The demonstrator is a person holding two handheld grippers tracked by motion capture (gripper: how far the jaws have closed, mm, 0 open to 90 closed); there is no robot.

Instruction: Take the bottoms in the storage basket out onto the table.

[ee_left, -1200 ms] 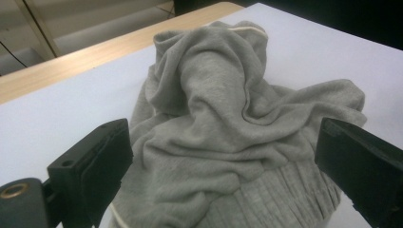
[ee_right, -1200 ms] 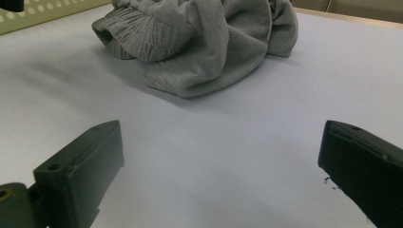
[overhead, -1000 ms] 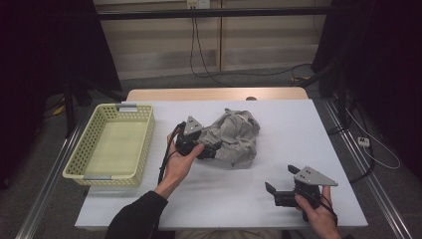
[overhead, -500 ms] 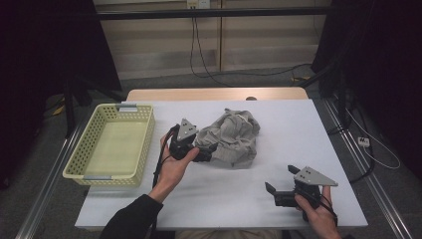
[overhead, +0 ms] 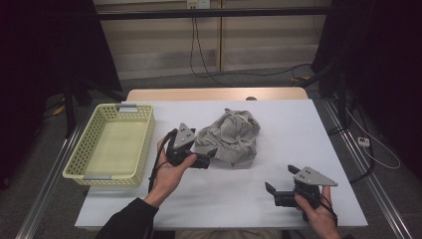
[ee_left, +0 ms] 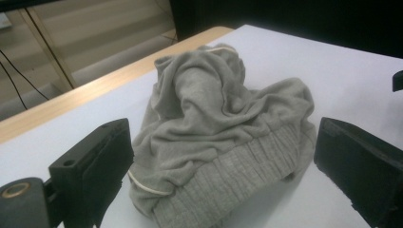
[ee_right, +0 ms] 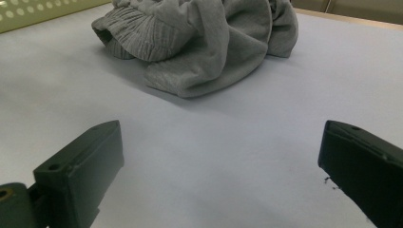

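Observation:
A crumpled grey garment (overhead: 233,135) with a ribbed hem lies in a heap at the middle of the white table (overhead: 278,124). My left gripper (overhead: 209,157) is open at the heap's left edge, pointing right at it. In the left gripper view the garment (ee_left: 223,123) sits just ahead of and between the wide-apart jaws of the left gripper (ee_left: 223,166), and I see no contact. My right gripper (overhead: 279,178) rests open near the table's front right, well clear of the cloth. Its view shows the garment (ee_right: 204,33) farther off, with bare table between its jaws.
A pale yellow perforated basket (overhead: 89,149) stands empty at the table's left side, close to my left hand. A wooden strip (overhead: 214,94) runs along the table's far edge. Cables trail on the floor behind and to the right.
My left hand and its gripper have drawn back leftward and slightly toward me, off the garment's edge. The garment and the right gripper have stayed put.

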